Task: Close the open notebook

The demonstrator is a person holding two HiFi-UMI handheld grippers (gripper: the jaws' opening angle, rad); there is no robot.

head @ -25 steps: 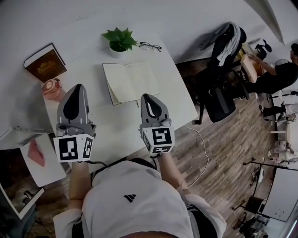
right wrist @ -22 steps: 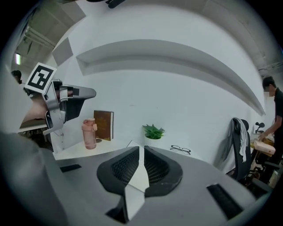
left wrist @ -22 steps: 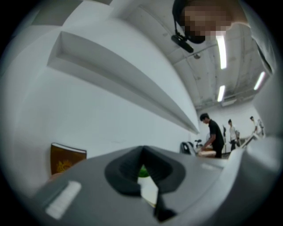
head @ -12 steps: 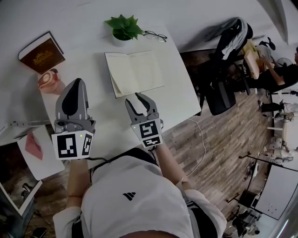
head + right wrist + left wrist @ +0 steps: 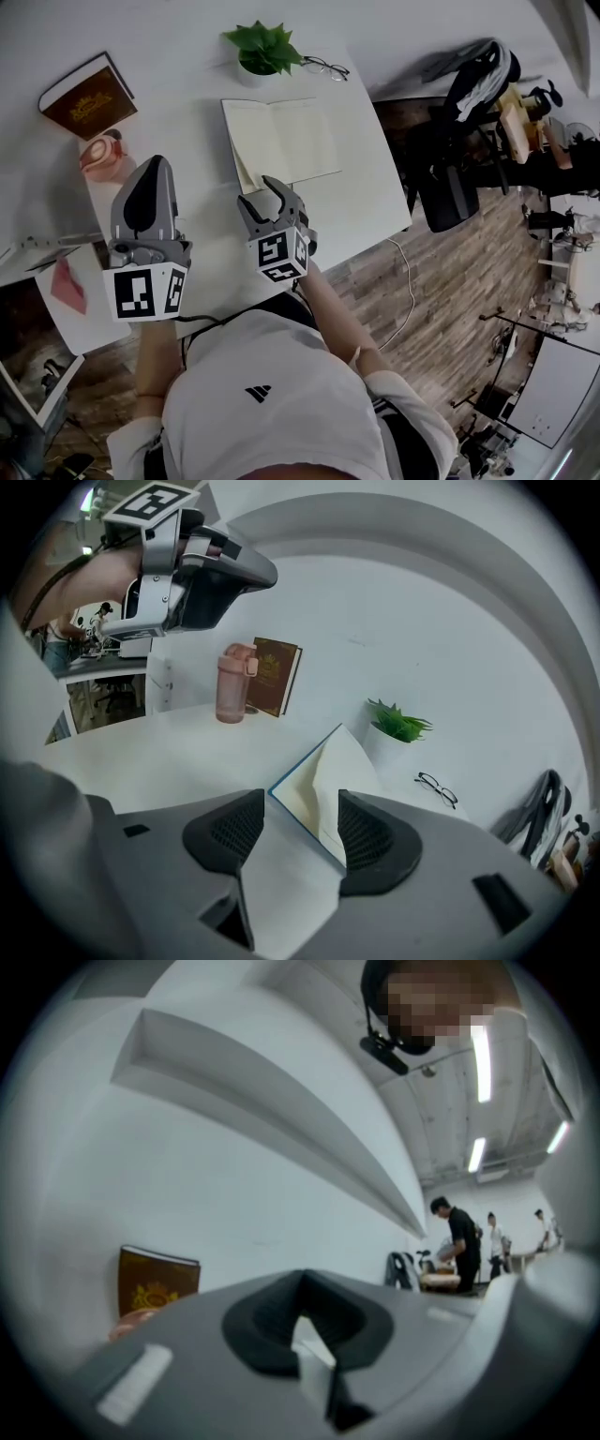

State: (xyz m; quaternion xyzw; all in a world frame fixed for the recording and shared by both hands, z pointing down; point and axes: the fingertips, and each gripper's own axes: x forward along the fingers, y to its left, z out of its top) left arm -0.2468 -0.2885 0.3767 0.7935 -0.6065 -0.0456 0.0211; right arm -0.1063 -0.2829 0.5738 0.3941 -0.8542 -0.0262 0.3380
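On white table — open notebook, wood floor

A brown hardcover book sits at the white table's far left corner, a pink bottle just beside it. A potted plant stands at the far edge, eyeglasses near it. A jacket drapes a black office chair on the wooden floor

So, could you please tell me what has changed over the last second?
The right hand-held gripper dropped towards the near corner of the notebook, and its jaws are opening, with that corner ahead between them, ungripped. The left hand-held gripper stayed shut and the notebook stayed open.
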